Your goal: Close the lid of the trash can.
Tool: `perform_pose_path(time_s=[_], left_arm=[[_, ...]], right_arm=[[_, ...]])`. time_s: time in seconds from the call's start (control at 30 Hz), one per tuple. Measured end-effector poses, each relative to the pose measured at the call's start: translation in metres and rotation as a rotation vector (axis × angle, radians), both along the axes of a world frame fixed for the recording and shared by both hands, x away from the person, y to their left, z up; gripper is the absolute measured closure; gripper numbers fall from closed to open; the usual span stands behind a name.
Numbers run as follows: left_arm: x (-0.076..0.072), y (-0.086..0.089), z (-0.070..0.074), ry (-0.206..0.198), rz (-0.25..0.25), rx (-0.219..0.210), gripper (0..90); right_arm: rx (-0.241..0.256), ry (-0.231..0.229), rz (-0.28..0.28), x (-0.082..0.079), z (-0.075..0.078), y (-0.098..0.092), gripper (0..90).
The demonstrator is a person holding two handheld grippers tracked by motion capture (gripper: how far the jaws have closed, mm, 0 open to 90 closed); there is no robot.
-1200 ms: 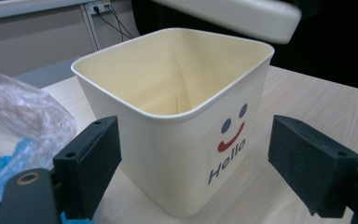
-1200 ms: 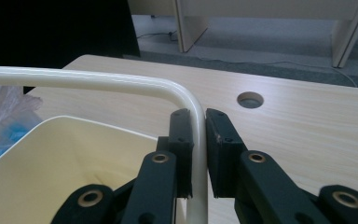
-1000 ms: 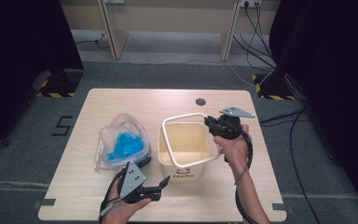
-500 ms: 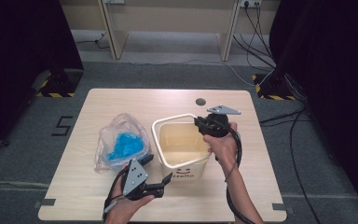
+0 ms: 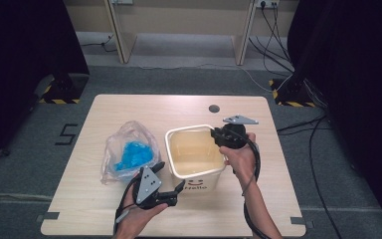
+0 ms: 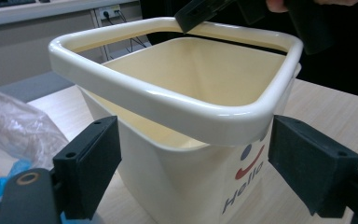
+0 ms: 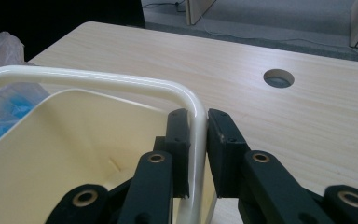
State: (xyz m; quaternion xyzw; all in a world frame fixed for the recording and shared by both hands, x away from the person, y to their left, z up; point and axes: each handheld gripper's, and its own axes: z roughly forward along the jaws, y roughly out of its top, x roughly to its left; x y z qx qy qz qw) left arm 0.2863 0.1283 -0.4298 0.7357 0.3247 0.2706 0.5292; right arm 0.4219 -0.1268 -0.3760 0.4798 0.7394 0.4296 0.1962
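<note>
Right gripper (image 7: 198,122) clamped on the far-right corner of the cream bin's (image 5: 193,175) rim, one jaw inside the wall and one outside. Left gripper (image 5: 170,178) apart, jaws spread wide to either side of the bin's near corner, not touching it as far as could be told from the left gripper view. Bin upright near the middle of the table (image 5: 144,112), printed side towards the person, nothing visible inside.

Judged best for the step in hand: kept the right-hand clamp square on the rim so the light bin did not tip; brought the left jaws level with the rolled lip before closing, rather than onto the slick wall below it. Risk of skidding on the smooth tabletop if pushed sideways.

Just left of the bin, a crumpled clear bag (image 5: 129,152) with something blue in it. Pale wood tabletop with a round cable hole (image 5: 214,108) near the far edge. Beyond it, grey carpet (image 5: 179,79), trailing cables (image 5: 298,124), pale furniture legs, dark drapes at both sides.
</note>
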Motion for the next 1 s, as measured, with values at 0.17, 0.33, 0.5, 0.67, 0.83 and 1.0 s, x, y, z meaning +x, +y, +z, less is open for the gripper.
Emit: perform_pose_path(time_s=[0.17,0.33,0.5,0.67,0.83,1.0], left_arm=[[0.004,0.003,-0.003,0.032,0.004,-0.020,17.2],[0.005,0.004,-0.002,0.033,0.013,-0.018,17.9],[0.007,0.005,-0.004,0.050,0.013,-0.033,19.1],[0.009,0.006,-0.006,0.063,0.015,-0.041,20.1],[0.010,0.007,-0.005,0.075,0.017,-0.053,21.9],[0.012,0.009,-0.005,0.085,0.021,-0.073,22.9]], right_arm=[[-0.032,-0.014,-0.006,-0.003,-0.003,-0.003,77.8],[-0.023,-0.017,-0.016,-0.006,-0.007,-0.006,77.0],[-0.029,-0.024,-0.017,-0.009,-0.007,-0.007,76.1],[-0.043,-0.023,-0.020,-0.012,-0.010,-0.011,75.0],[-0.023,-0.014,-0.018,-0.012,-0.015,-0.012,74.4],[-0.027,-0.021,-0.016,-0.012,-0.015,-0.010,74.3]])
